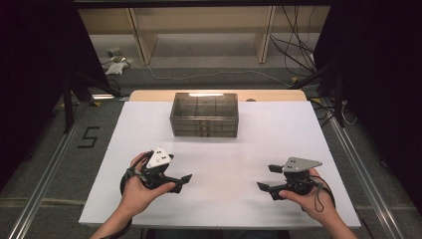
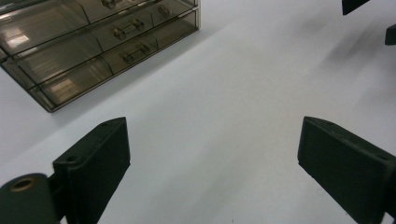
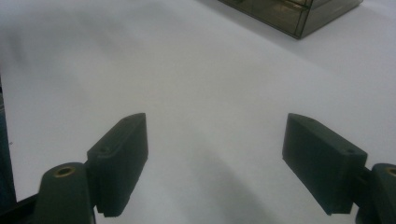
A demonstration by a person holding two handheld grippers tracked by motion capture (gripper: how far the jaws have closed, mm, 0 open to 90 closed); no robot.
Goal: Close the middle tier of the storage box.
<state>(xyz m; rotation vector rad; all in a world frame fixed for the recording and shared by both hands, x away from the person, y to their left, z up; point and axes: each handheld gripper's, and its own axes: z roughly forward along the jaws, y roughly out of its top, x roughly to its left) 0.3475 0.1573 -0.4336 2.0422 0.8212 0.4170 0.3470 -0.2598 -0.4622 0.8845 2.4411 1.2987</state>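
A smoky see-through drawer box [image 1: 204, 114] with several shut drawers stands at the back middle of the white table [image 1: 144, 124]. A hand holds my left gripper [image 1: 180, 168] low over the near left of the table. Its jaws are open, hold nothing and point right. In the left gripper view the gripper [image 2: 212, 135] frames bare table, with the drawer box [image 2: 102, 42] at the upper left. My right gripper [image 1: 267, 177] is held at the near right, open and holding nothing, its jaws pointing left. In the right gripper view the gripper [image 3: 217, 128] is over bare table, with a corner of the box [image 3: 294, 11] at the top.
The other gripper's jaw tips [image 2: 355, 4] show at the top right of the left gripper view. Beyond the table are a wooden shelf frame [image 1: 199, 30], loose cables [image 1: 293, 50] and small items on the floor [image 1: 117, 62]. A "5" mark [image 1: 88, 137] and a metal rail [image 1: 45, 174] lie to the left.
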